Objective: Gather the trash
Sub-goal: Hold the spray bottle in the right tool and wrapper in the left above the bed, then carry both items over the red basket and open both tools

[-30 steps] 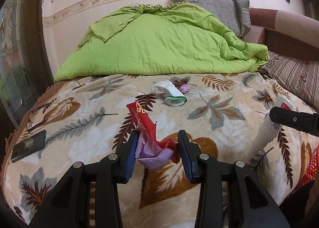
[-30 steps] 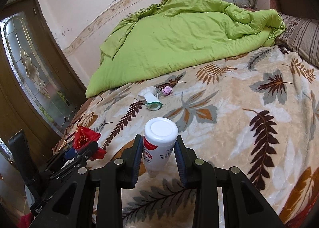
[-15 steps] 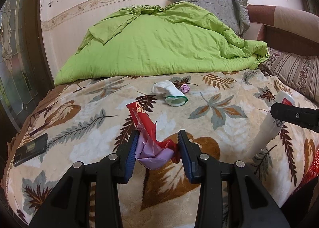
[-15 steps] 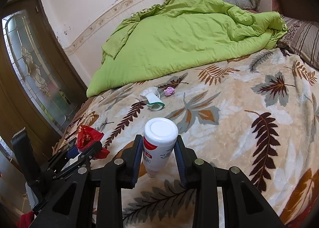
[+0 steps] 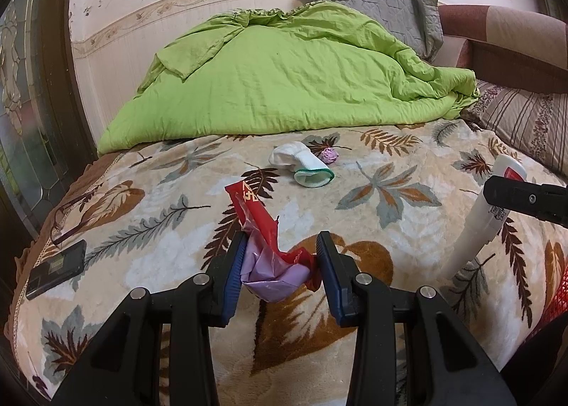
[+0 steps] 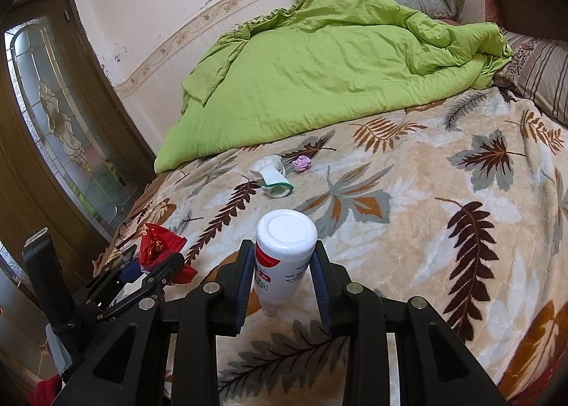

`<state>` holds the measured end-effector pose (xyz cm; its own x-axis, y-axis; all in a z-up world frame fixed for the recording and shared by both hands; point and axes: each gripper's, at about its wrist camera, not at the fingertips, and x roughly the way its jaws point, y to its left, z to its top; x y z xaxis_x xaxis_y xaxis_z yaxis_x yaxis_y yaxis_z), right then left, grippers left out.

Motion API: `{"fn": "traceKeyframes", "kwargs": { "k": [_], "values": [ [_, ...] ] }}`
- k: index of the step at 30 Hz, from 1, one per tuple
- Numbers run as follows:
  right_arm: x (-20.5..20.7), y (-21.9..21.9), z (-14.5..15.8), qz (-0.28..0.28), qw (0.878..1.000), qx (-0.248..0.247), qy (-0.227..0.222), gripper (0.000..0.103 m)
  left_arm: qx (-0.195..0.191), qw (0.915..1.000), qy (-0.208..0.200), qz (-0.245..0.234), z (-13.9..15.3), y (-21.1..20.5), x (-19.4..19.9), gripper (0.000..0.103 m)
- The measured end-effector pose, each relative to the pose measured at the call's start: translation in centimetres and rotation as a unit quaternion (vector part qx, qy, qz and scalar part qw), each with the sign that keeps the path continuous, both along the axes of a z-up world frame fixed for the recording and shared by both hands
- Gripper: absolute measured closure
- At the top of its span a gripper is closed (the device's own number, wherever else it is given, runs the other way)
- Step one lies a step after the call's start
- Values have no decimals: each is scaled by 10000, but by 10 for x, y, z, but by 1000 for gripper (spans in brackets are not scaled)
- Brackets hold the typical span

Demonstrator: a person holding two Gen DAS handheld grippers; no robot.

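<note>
My left gripper (image 5: 281, 258) is shut on a crumpled red and lilac wrapper (image 5: 269, 256) and holds it above the leaf-patterned blanket (image 5: 372, 193). My right gripper (image 6: 285, 278) is shut on a white bottle with a red label (image 6: 284, 249), held upside down with its cap pointing at the blanket. That bottle (image 5: 479, 221) shows at the right of the left wrist view. The left gripper (image 6: 156, 265) with the red wrapper (image 6: 156, 244) shows at the left of the right wrist view. A crushed white paper cup with a green rim (image 5: 305, 166) (image 6: 273, 177) and a small purple paper ball (image 5: 329, 155) (image 6: 302, 163) lie farther back on the blanket.
A green duvet (image 5: 284, 79) is heaped at the back of the bed, with a grey pillow (image 5: 372, 1) behind it and a striped pillow (image 5: 525, 122) at the right. A black phone (image 5: 56, 269) and glasses (image 5: 69, 214) lie near the bed's left edge. A glazed wooden door (image 6: 67, 122) stands left.
Both grippers keep their hold. The views have drifted slightly, as if both grippers pulled back and up a little from the bed. Nothing on the blanket has moved.
</note>
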<state>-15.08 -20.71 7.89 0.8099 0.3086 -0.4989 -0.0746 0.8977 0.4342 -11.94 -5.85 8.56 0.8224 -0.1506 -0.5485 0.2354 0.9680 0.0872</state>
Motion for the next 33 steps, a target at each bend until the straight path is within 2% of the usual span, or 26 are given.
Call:
{"fn": "traceKeyframes", "kwargs": {
  "k": [33],
  "values": [
    [-1, -4, 1, -12, 10000, -3, -32, 69, 57, 10000, -22, -35, 0, -13, -4, 65]
  ]
}}
